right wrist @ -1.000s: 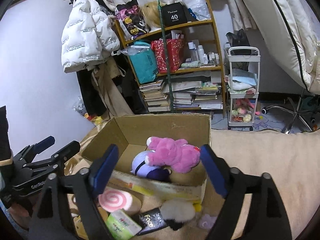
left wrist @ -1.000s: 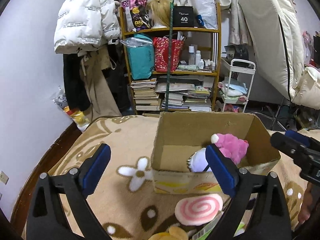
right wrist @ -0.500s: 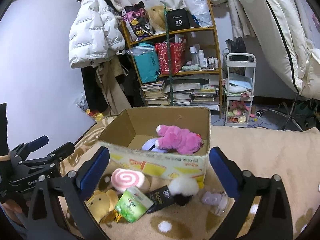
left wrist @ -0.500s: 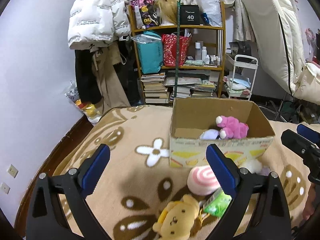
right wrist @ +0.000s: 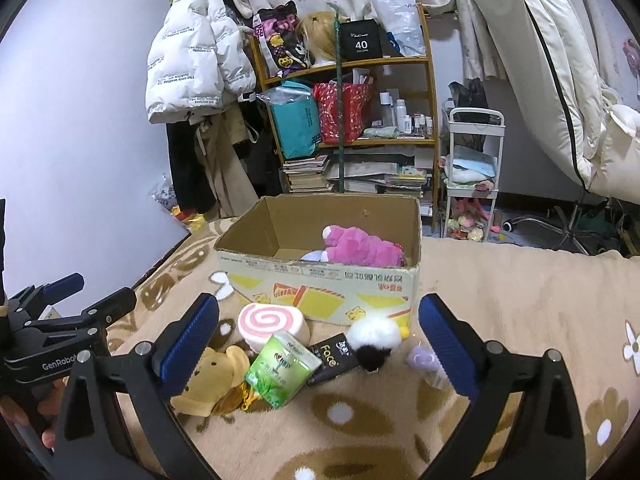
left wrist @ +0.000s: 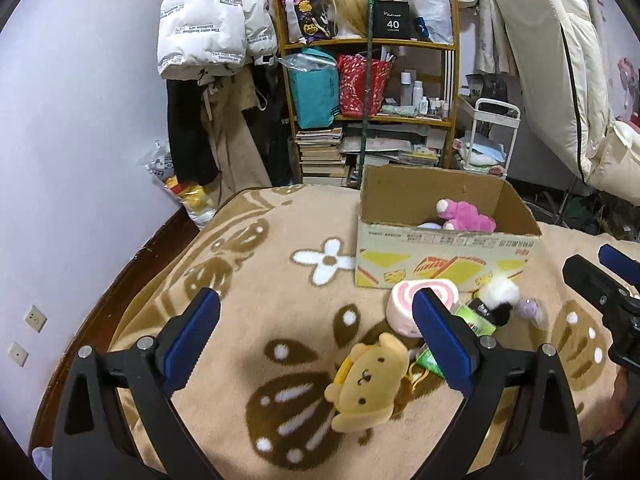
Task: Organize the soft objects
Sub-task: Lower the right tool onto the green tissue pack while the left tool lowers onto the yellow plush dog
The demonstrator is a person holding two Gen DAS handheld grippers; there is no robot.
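Note:
An open cardboard box (left wrist: 448, 264) (right wrist: 320, 284) stands on a beige flowered blanket. A pink plush (left wrist: 466, 219) (right wrist: 360, 246) and a pale purple plush (right wrist: 314, 255) lie inside it. In front of the box lie a pink swirl cushion (left wrist: 404, 300) (right wrist: 270, 320), a yellow dog plush (left wrist: 366, 384) (right wrist: 216, 376), a white-and-black pompom (left wrist: 498, 296) (right wrist: 374, 340) and a small lilac plush (right wrist: 422, 358). My left gripper (left wrist: 316, 336) is open and empty above the blanket, near the yellow plush. My right gripper (right wrist: 318, 340) is open and empty above the pile.
A green tissue pack (right wrist: 282, 368) and a black "Face" packet (right wrist: 334, 358) lie among the toys. A cluttered wooden shelf (left wrist: 372, 100) and a white cart (right wrist: 472, 172) stand behind the bed. The bed's wooden edge (left wrist: 132, 264) runs along the left.
Both grippers have pulled back and up from the box. The box now sits farther away, and the toys in front of it have come into view. Both stay open.

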